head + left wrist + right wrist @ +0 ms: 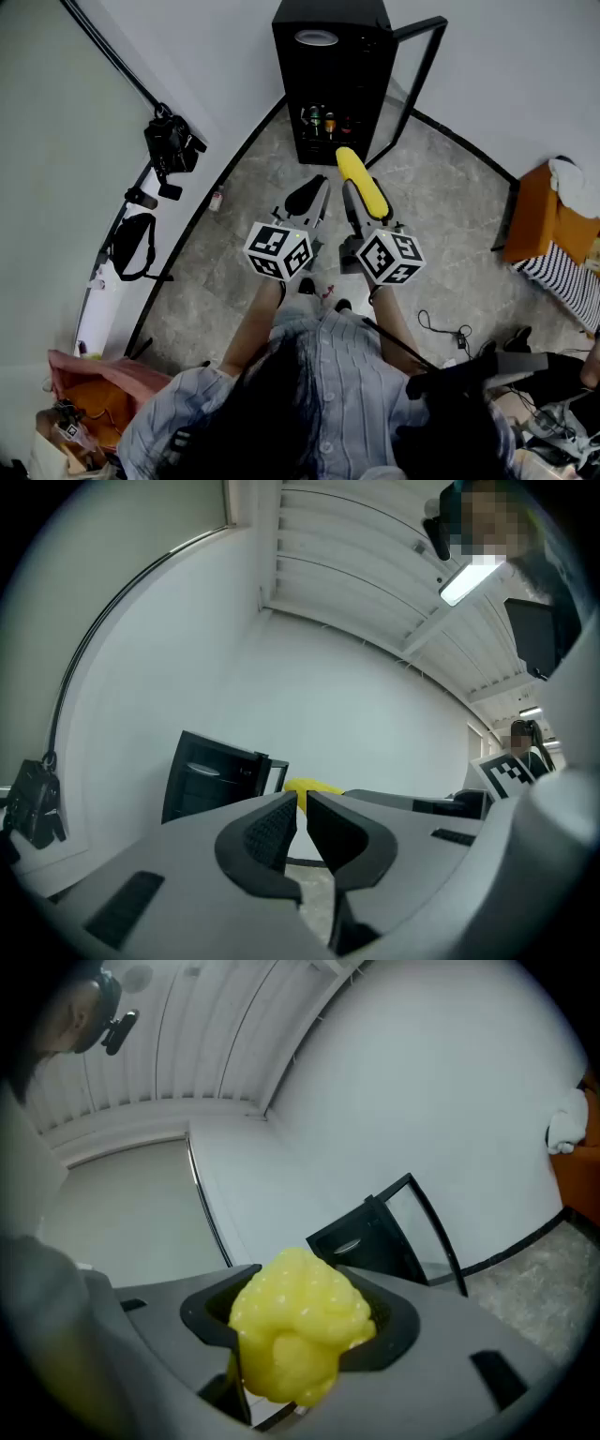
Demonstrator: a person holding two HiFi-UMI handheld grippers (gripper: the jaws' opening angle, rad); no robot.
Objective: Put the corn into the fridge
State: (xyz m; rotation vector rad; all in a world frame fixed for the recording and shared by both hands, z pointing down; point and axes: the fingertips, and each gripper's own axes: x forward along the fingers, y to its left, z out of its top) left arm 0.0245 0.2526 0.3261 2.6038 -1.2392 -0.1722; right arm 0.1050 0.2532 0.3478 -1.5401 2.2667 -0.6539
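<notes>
A yellow corn cob (362,181) sticks out forward from my right gripper (364,194), whose jaws stand wide and are shut on it. In the right gripper view the corn (298,1330) fills the gap between the pads. The black mini fridge (330,84) stands ahead on the floor with its glass door (418,80) swung open to the right and bottles (324,122) inside. My left gripper (307,199) is held level beside the right one, shut with nothing in it. The left gripper view shows its own fingertips (302,810), the fridge (202,775) and the corn (314,787) beyond them.
A black camera bag (172,142) hangs by the left wall above a white board (101,295). A small bottle (217,200) stands on the stone floor. At the right are an orange box (536,217), striped cloth (567,277) and cables (448,333).
</notes>
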